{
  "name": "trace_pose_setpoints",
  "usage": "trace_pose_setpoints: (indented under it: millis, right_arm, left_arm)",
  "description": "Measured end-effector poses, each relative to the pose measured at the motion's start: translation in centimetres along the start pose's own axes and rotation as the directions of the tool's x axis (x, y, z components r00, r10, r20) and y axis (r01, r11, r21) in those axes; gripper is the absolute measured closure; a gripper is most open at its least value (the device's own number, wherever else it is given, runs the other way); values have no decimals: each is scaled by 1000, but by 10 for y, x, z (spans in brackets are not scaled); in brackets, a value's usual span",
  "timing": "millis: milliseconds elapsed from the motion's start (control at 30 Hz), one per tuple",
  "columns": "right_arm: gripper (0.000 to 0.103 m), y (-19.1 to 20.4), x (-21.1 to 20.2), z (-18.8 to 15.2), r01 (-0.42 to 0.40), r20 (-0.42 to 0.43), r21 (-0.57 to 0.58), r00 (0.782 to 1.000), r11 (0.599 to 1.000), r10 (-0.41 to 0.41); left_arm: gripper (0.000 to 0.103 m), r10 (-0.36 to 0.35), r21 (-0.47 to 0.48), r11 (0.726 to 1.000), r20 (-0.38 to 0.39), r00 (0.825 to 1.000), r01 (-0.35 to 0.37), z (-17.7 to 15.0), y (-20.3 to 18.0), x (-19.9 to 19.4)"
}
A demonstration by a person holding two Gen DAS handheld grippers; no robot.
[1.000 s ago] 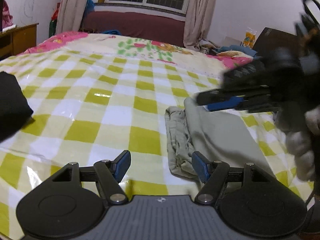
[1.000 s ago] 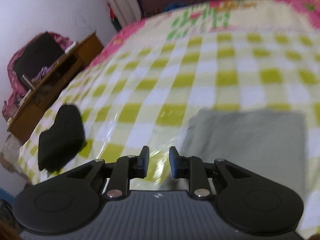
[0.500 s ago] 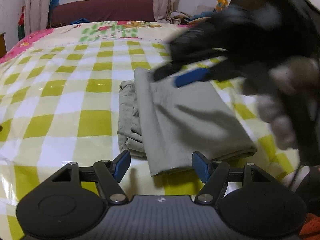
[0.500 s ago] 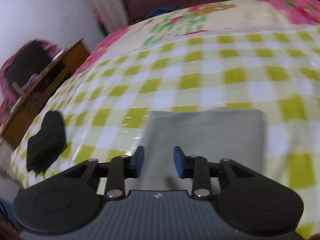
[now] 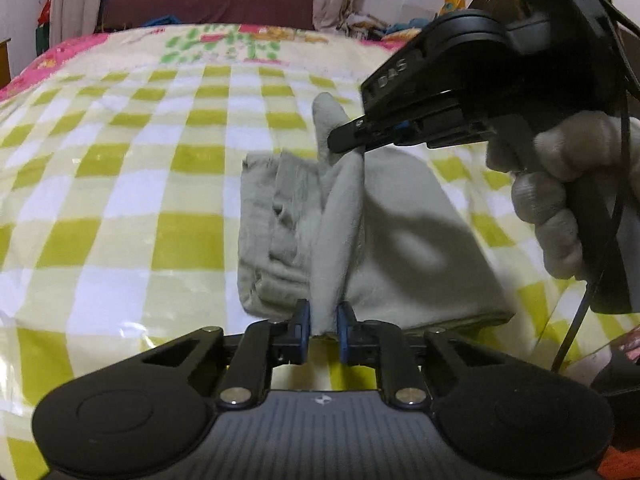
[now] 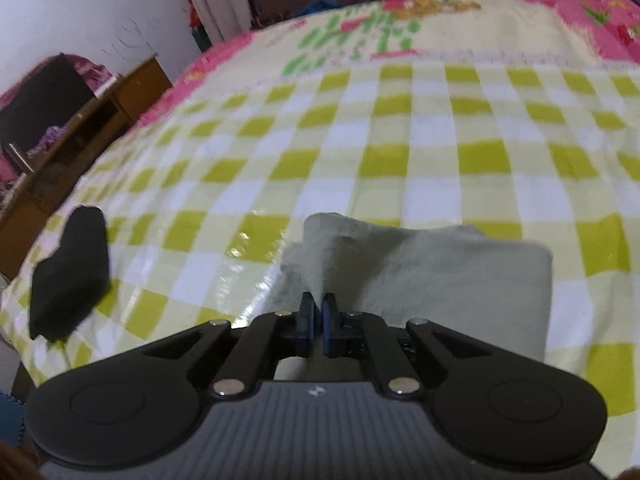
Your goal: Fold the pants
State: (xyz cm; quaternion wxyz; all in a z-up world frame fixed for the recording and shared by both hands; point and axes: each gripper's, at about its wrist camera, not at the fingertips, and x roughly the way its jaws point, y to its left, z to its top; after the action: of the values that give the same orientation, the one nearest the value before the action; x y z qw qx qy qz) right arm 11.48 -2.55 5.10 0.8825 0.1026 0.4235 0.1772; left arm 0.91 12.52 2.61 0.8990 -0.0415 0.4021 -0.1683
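Grey-green pants [image 5: 400,236] lie folded on the checked bedspread [image 5: 128,184]. My left gripper [image 5: 323,322] is shut on the near edge of the top layer, and a ridge of cloth stands up between its blue pads. In the same view my right gripper [image 5: 348,144] comes in from the right in a gloved hand [image 5: 560,200] and pinches the far end of that ridge. The right wrist view shows the right gripper [image 6: 319,314] shut on a raised fold of the pants [image 6: 440,276].
A black folded garment [image 6: 70,276] lies near the bed's left edge. A wooden cabinet [image 6: 80,128] stands beyond that edge. A dark red sofa [image 5: 208,4] and curtains are at the far end of the room. Bright quilts cover the far part of the bed.
Both grippers went from open to shut on the pants' top layer, which now stands up in a ridge. The left gripper moved in to the near edge; the right dropped onto the far edge.
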Motion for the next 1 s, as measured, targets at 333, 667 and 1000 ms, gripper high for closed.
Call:
trace_pose_setpoints:
  millis: [333, 667, 1000]
  right_arm:
    - [93, 17, 40, 32, -37, -34, 20, 999, 999, 37]
    - [73, 6, 34, 18, -39, 20, -16, 999, 999, 40]
    - [69, -49, -32, -67, 113, 29, -80, 993, 990, -111]
  left_arm:
    - [73, 17, -50, 999, -11, 1000, -17, 27, 34, 6]
    - [52, 127, -17, 992, -55, 990, -128, 6, 41, 2]
    - [49, 88, 63, 994, 77, 993, -93, 40, 11, 11]
